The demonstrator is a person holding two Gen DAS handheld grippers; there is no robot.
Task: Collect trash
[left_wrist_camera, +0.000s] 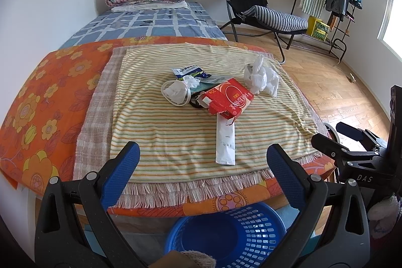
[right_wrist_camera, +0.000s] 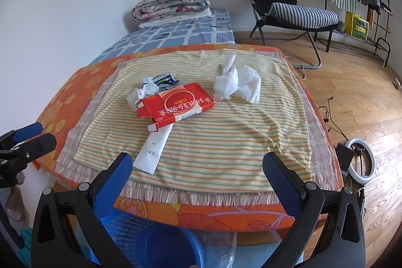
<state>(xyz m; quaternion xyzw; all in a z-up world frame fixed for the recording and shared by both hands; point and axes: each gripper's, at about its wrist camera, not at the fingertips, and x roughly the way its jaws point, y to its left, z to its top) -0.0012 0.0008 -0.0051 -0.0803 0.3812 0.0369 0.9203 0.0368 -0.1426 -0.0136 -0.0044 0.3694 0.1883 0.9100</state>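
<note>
- Across mid-frame: table (left_wrist_camera: 50,92), striped cloth (left_wrist_camera: 176,132) over it.
- Bottom centre: blue basket (left_wrist_camera: 226,235), below the table edge.
- Lower frame: left gripper (left_wrist_camera: 203,160), right gripper (right_wrist_camera: 198,167); jaws wide apart, holding nothing.
- Centre: red carton (left_wrist_camera: 228,98) overlapping white sachet (left_wrist_camera: 225,142).
- Upper right of centre: crumpled tissues (left_wrist_camera: 261,78).

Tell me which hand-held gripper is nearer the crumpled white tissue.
Right, probably. The crumpled white tissue lies ahead of the right hand-held gripper; from the left hand-held gripper it sits farther off to the right.
</note>
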